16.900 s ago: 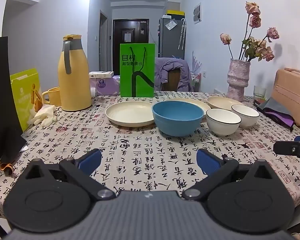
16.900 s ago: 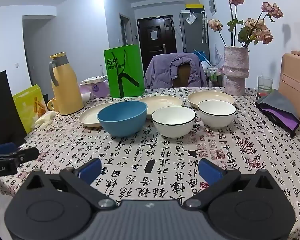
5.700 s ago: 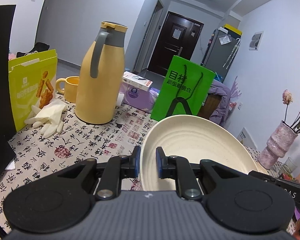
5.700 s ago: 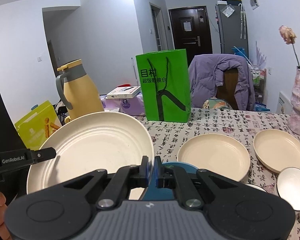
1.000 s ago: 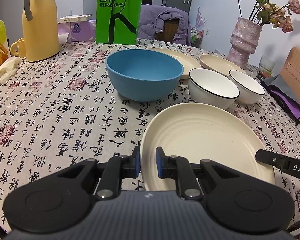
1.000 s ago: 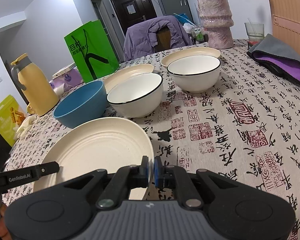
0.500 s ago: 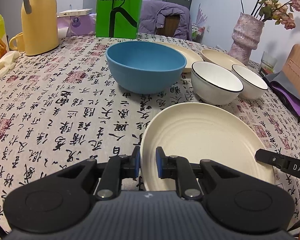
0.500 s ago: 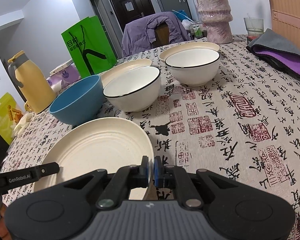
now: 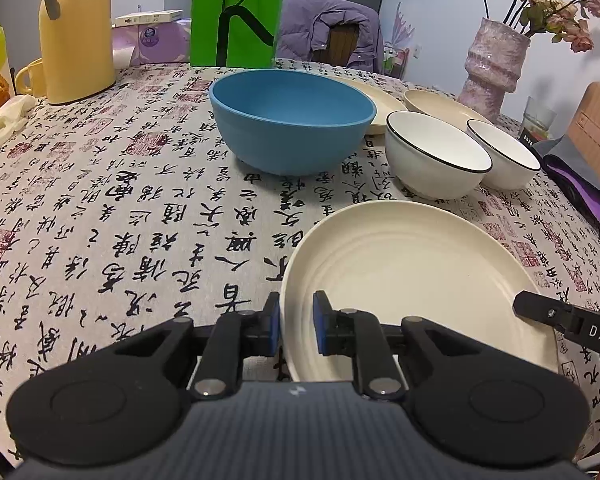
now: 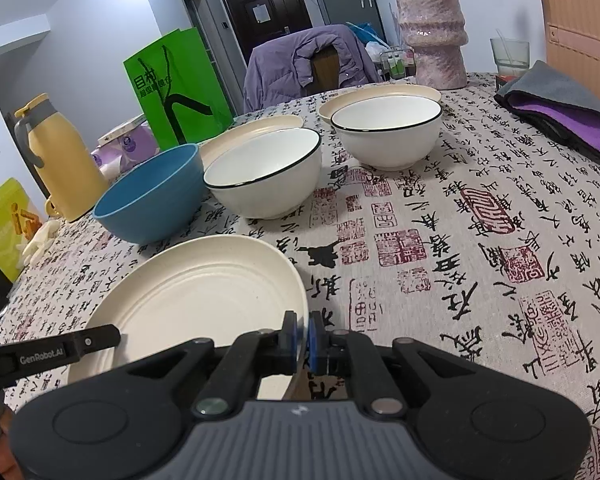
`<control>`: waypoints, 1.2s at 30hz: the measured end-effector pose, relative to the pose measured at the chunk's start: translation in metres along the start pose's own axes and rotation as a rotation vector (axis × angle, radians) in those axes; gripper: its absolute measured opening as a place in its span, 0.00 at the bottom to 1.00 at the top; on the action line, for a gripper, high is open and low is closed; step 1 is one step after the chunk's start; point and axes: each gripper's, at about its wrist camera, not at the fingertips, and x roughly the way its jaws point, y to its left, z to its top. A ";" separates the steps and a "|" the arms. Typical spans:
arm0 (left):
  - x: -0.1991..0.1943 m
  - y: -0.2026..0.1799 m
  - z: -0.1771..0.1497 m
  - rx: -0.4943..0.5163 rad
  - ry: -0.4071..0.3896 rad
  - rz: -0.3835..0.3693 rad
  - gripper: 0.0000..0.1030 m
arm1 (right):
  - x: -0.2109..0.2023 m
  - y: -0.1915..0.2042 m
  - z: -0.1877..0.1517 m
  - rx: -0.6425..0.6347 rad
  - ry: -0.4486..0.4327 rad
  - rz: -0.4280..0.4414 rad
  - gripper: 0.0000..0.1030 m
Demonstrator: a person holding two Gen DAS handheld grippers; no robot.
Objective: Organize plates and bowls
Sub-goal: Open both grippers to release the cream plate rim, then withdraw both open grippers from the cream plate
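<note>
A cream plate (image 9: 412,272) lies low over the tablecloth near the front edge, held from both sides. My left gripper (image 9: 296,320) is shut on its left rim, and my right gripper (image 10: 303,334) is shut on its right rim (image 10: 196,292). Behind the plate stand a blue bowl (image 9: 292,120) and two white black-rimmed bowls (image 9: 436,156) (image 9: 504,152). Two more cream plates (image 10: 252,132) (image 10: 380,98) lie behind the bowls. I cannot tell whether the held plate touches the cloth.
A yellow thermos jug (image 9: 76,32) and a green paper bag (image 9: 236,12) stand at the back left. A pink vase (image 9: 492,64), a folded grey-purple cloth (image 10: 560,116) and a tan case (image 9: 596,120) are on the right. White gloves (image 9: 4,120) lie far left.
Both grippers began open, then held the plate high in the air. Over the last second it has stayed low by the front edge in both grips, barely moving.
</note>
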 end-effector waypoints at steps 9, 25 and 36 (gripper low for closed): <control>-0.001 -0.002 -0.002 0.010 -0.005 -0.001 0.19 | 0.001 -0.004 -0.001 0.035 0.010 0.027 0.09; -0.029 0.000 -0.006 0.068 -0.157 -0.004 0.94 | -0.027 -0.003 -0.006 0.025 -0.104 0.064 0.75; -0.057 0.008 -0.012 0.059 -0.261 -0.038 1.00 | -0.056 0.014 -0.010 -0.040 -0.188 0.054 1.00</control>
